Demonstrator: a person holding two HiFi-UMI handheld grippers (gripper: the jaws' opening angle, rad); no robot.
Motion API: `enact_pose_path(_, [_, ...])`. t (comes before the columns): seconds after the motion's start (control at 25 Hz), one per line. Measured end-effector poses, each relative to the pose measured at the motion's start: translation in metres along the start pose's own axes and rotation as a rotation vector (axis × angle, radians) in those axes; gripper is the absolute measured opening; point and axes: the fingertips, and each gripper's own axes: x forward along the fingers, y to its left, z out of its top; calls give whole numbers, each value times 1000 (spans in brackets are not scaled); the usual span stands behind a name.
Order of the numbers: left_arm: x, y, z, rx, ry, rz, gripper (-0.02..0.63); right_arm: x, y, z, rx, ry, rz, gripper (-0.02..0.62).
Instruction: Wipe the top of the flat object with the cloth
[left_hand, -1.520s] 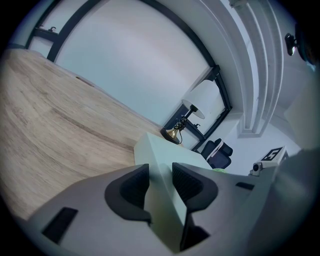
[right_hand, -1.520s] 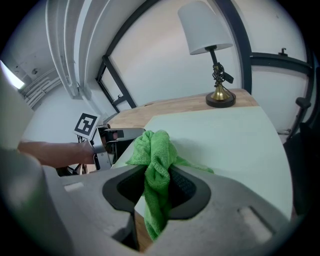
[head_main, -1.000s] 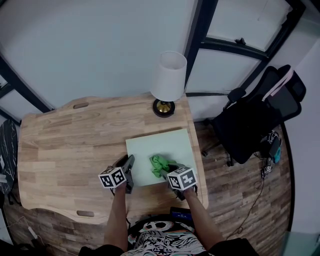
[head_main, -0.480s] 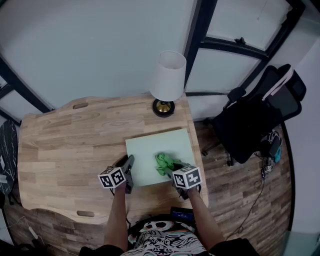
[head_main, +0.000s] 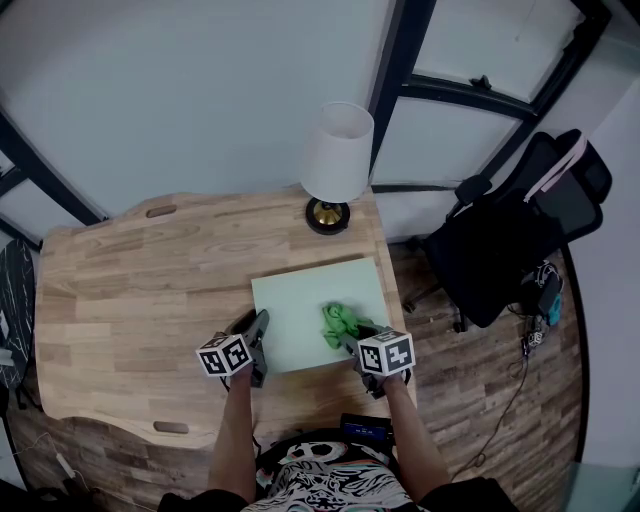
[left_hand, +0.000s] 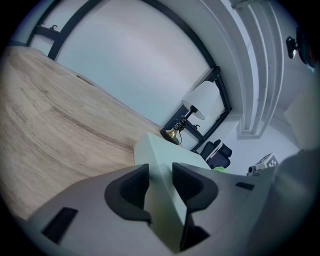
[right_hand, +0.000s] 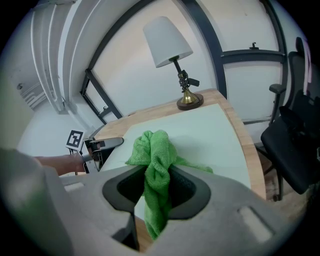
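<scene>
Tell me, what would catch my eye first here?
A bright green cloth is bunched in the right claw, resting on a pale green board at the right end of the wooden table. The left claw pinches that board's near left corner, and a white-shaded lamp stands just behind it.

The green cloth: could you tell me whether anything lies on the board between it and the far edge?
Nothing visible does. The board is bare from the green cloth, held in the right gripper, to its far edge; the lamp stands on the table beyond it. The left gripper clamps the near-left edge.
</scene>
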Motion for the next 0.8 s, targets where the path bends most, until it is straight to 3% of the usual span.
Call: enact_pose_path(0.8, [0, -1, 0, 12, 3, -3, 146, -22, -28, -5, 100, -53, -28, 117])
